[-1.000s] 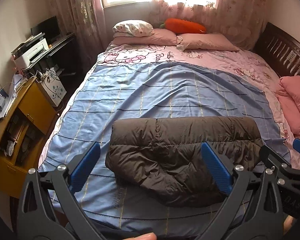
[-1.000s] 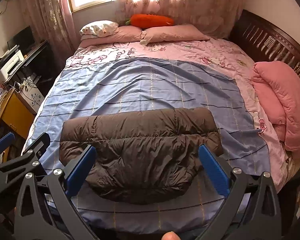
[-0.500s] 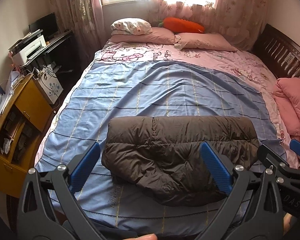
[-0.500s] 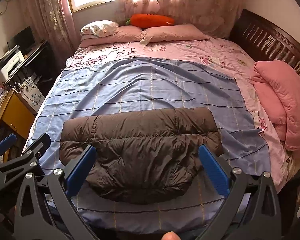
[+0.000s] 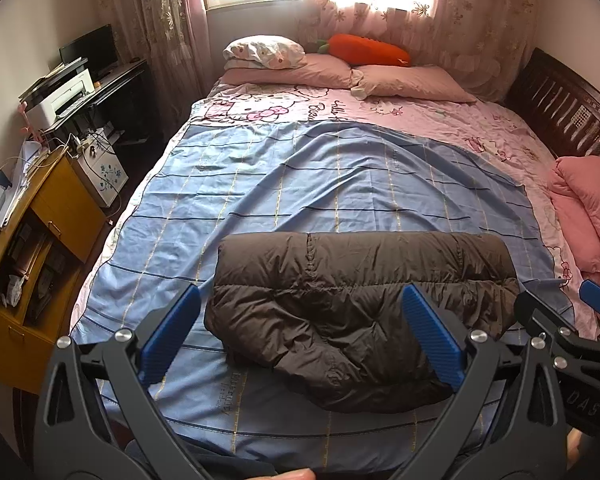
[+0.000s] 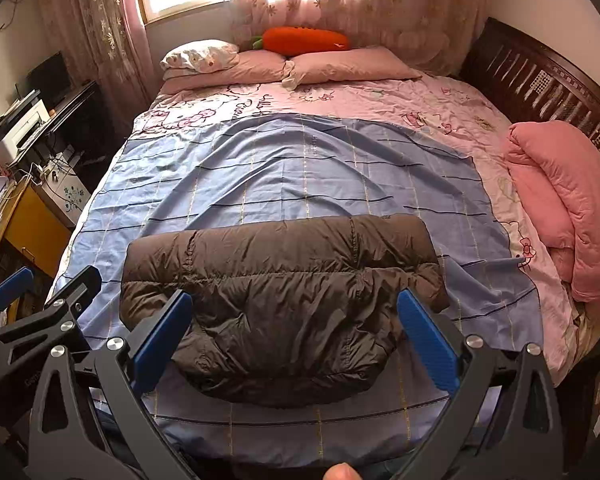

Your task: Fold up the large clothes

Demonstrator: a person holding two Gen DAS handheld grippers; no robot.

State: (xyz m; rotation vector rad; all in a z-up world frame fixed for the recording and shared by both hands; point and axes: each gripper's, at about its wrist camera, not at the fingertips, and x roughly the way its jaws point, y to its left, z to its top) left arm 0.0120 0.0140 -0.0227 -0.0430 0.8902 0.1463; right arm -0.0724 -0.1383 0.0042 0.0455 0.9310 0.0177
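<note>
A dark brown puffer jacket [image 5: 356,304] lies folded into a compact bundle on the blue checked sheet [image 5: 340,184] near the bed's front edge; it also shows in the right wrist view [image 6: 284,312]. My left gripper [image 5: 300,332] is open and empty, held above and in front of the jacket. My right gripper [image 6: 296,336] is open and empty too, beside the left one. The right gripper's tip shows at the right edge of the left wrist view [image 5: 560,320]. The left gripper's tip shows at the left edge of the right wrist view [image 6: 40,300].
A folded pink quilt [image 6: 568,208] lies at the bed's right side by the dark headboard [image 6: 548,80]. Pillows [image 5: 328,72] and an orange carrot cushion [image 5: 368,50] sit at the far end. A yellow cabinet [image 5: 36,240] and a desk with a printer [image 5: 60,100] stand left.
Both grippers stay open and empty. The left wrist view has drifted slightly, so the jacket sits a little left and lower in frame. The jacket itself has not moved.
</note>
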